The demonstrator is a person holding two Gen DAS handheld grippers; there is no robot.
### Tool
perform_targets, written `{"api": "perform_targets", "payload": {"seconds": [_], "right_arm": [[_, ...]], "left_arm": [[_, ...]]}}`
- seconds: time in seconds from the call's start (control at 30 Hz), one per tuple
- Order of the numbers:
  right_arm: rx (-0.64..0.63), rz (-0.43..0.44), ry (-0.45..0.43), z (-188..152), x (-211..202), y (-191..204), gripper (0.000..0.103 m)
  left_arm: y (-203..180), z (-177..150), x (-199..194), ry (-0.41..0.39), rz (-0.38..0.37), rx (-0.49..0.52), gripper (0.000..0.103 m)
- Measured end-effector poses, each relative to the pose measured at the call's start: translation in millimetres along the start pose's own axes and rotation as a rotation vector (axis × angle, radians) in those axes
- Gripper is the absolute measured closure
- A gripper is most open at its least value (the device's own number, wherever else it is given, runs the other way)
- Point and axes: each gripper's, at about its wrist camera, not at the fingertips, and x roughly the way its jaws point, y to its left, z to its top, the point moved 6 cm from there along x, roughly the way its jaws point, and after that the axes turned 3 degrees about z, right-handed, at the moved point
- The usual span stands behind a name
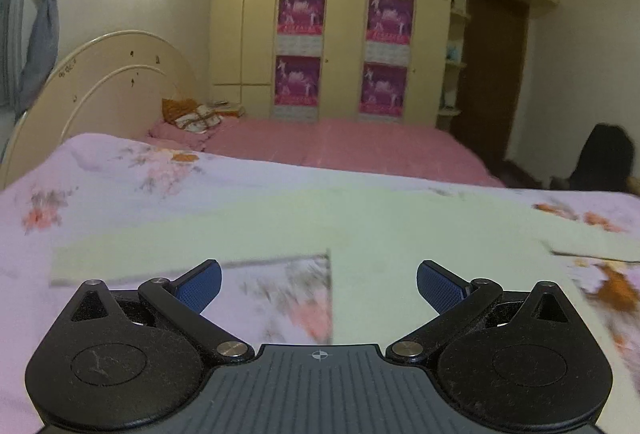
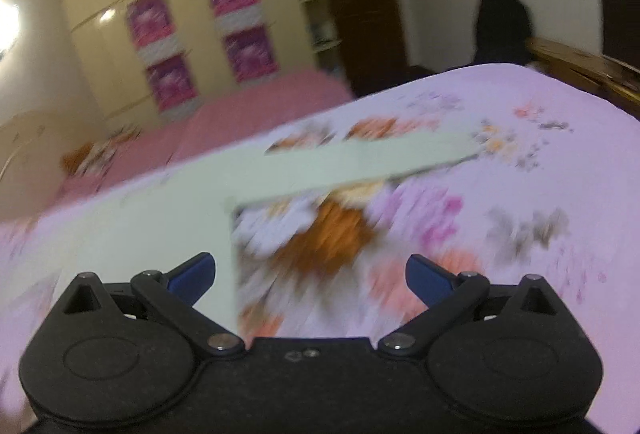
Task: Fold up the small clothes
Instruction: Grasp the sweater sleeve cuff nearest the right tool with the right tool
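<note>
I see the lilac floral bedspread [image 1: 132,190] under a pale green flat-spread garment [image 1: 360,218], sleeves stretched sideways. My left gripper [image 1: 319,284] and right gripper [image 2: 310,276] hover above it, jaws spread, holding nothing.

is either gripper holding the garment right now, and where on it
Nothing is held. The left hand-held gripper and the right hand-held gripper are both open, with no fabric between the fingers, above the pale green garment lying on the floral bedspread.
</note>
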Motion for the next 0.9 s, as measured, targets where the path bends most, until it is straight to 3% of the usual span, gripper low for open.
{"api": "perform_targets", "payload": {"seconds": [0.13, 0.17, 0.23, 0.27, 0.33, 0.37, 0.4, 0.5, 0.63, 0.7, 0.77, 0.83, 0.9], "right_arm": [[0.134, -0.043, -0.051, 38, 55, -56, 0.008], [0.175, -0.056, -0.054, 44, 72, -71, 0.031], [0.264, -0.073, -0.046, 52, 101, -102, 0.066], [0.315, -0.089, -0.046, 54, 117, -118, 0.058], [0.415, -0.112, -0.056, 56, 139, -144, 0.054], [0.474, -0.113, -0.061, 56, 146, -155, 0.043], [0.524, -0.108, -0.072, 56, 153, -166, 0.039], [0.607, -0.097, -0.070, 57, 176, -191, 0.038], [0.603, -0.107, -0.074, 62, 194, -200, 0.045], [0.577, -0.129, -0.066, 64, 199, -199, 0.054], [0.542, -0.159, -0.043, 69, 206, -201, 0.085], [0.520, -0.181, -0.021, 70, 208, -202, 0.097], [0.491, -0.195, -0.034, 74, 204, -200, 0.098]], "left_arm": [[11, 20, 61, 0.065, 0.051, -0.040, 0.000], [13, 21, 73, 0.080, 0.068, -0.051, 0.000], [20, 24, 100, 0.110, 0.098, -0.082, 0.000], [22, 23, 112, 0.126, 0.104, -0.092, 0.000], [25, 22, 127, 0.131, 0.104, -0.107, 0.000], [27, 20, 132, 0.130, 0.102, -0.112, 0.000], [28, 19, 137, 0.130, 0.094, -0.117, 0.000], [26, 16, 153, 0.133, 0.090, -0.127, 0.000], [23, 14, 179, 0.148, 0.092, -0.147, 0.000], [22, 14, 190, 0.156, 0.087, -0.160, 0.000], [21, 15, 196, 0.164, 0.082, -0.164, 0.000], [22, 15, 200, 0.188, 0.074, -0.158, 0.000], [23, 16, 199, 0.209, 0.063, -0.144, 0.000]]}}
